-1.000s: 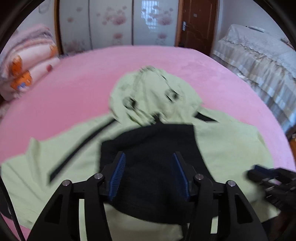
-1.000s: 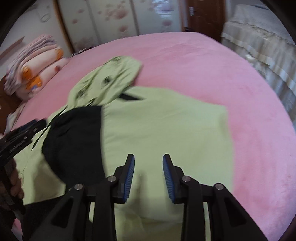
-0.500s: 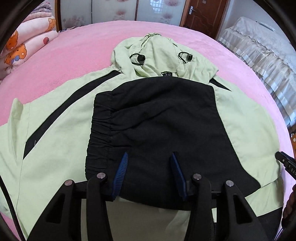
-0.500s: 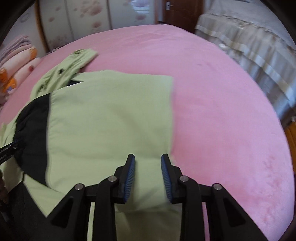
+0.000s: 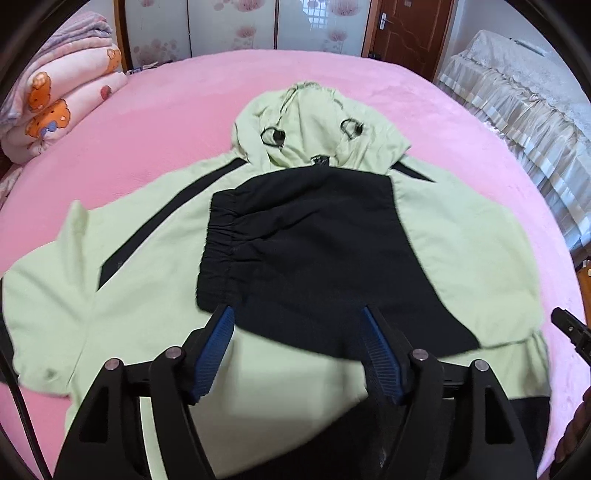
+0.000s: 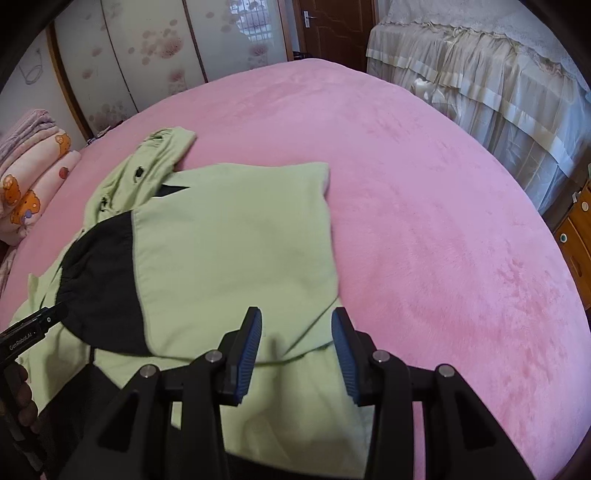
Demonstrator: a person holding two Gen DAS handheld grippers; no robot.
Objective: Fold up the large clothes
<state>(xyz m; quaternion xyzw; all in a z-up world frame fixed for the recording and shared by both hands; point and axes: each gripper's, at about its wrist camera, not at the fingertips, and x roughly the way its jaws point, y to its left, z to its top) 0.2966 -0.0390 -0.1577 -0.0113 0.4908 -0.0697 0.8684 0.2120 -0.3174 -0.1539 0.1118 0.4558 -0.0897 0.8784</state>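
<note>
A light green hooded jacket (image 5: 110, 266) with black panels lies spread on the pink bed (image 5: 177, 96), hood (image 5: 314, 125) at the far end. A black sleeve part (image 5: 314, 251) is folded across its middle. My left gripper (image 5: 297, 332) is open and empty, hovering over the jacket's near part. In the right wrist view the jacket (image 6: 229, 240) has its right side folded in. My right gripper (image 6: 295, 325) is open and empty above the near right edge of the jacket. Each gripper's tip shows at the other view's edge.
Folded pink quilts (image 5: 55, 107) are stacked at the far left of the bed. A second bed with a lace cover (image 6: 480, 74) stands to the right, and a wooden cabinet (image 6: 576, 229) beside it. Wardrobe doors (image 5: 229, 26) and a brown door (image 5: 406, 33) line the far wall.
Both grippers have pulled back and risen a little. The left jaws have opened wider. The right view has swung right, then back toward the jacket's right edge. The jacket lies the same.
</note>
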